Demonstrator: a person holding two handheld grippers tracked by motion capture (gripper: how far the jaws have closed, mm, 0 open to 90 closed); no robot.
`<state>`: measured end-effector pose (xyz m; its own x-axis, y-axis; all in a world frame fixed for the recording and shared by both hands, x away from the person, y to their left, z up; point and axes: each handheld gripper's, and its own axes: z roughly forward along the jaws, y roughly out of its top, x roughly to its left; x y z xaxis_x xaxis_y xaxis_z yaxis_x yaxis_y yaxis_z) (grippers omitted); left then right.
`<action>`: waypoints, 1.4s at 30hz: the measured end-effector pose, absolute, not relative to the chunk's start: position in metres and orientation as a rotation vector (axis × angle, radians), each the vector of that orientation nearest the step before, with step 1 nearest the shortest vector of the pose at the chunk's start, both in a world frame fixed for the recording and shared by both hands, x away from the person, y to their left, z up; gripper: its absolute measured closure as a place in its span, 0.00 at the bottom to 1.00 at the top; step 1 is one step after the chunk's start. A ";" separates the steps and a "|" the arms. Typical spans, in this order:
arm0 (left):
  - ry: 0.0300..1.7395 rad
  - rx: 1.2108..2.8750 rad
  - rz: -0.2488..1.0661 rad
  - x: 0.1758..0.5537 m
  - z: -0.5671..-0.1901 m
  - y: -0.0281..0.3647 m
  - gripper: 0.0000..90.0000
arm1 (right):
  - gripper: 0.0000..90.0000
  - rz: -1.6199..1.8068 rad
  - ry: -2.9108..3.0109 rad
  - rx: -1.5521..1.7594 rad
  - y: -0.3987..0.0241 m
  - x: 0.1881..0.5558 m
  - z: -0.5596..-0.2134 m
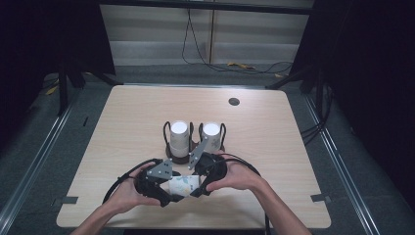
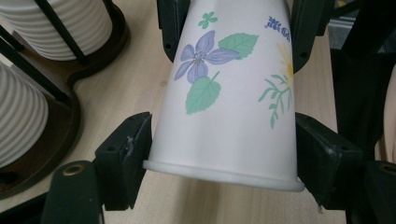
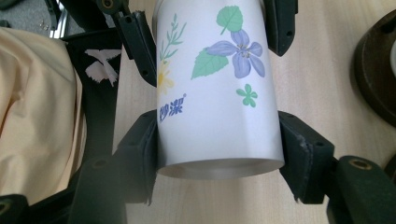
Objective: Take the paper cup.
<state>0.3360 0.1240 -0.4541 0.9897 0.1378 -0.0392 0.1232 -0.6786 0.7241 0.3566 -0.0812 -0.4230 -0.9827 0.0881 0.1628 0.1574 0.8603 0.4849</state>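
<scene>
1. The table (image 1: 127,112) carries a dark cup rack (image 1: 178,157) with two white stacks.
2. The floral paper cup (image 1: 183,185) lies sideways near its front edge, long axis left-right.
3. The left gripper (image 2: 219,154) pinches its rim end.
4. The right gripper (image 3: 219,149) pinches its base end.

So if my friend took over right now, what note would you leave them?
Left gripper: shut on the flowered paper cup, at its rolled rim end.
Right gripper: shut on the same cup, at its base end.
The cup lies on its side between both grippers, low over the near part of the table.
Behind it stands a dark holder with two stacks of white ribbed cups.
Done: one cup is out and gripped by both. It may really be two nested cups; I cannot tell.
Left: probably pull apart or set it down. Keep both grips gentle.
</scene>
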 end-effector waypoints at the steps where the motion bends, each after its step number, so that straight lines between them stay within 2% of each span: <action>1: 0.205 2.308 0.028 0.336 -0.454 0.125 0.22 | 0.41 -0.787 -2.896 -0.197 -0.083 0.357 -0.421; 2: 0.226 2.308 0.032 0.336 -0.454 0.126 0.18 | 0.41 -0.795 -2.891 -0.194 -0.083 0.357 -0.421; 12: 0.292 2.236 -0.001 0.341 -0.452 0.136 0.18 | 0.42 -0.840 -2.898 -0.229 -0.090 0.357 -0.419; 25: 0.346 2.114 0.019 0.343 -0.446 0.147 0.17 | 0.42 -0.927 -2.903 -0.310 -0.101 0.358 -0.416; 42: 0.383 1.986 -0.002 0.346 -0.445 0.164 0.18 | 0.42 -1.218 -2.838 -0.499 -0.125 0.354 -0.430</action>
<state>0.3457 0.1644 -0.4455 0.9484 0.2666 -0.1716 0.2680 -0.3852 0.8831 0.3537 -0.1248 -0.4300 -0.9490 0.2842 0.1362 0.2945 0.6457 0.7045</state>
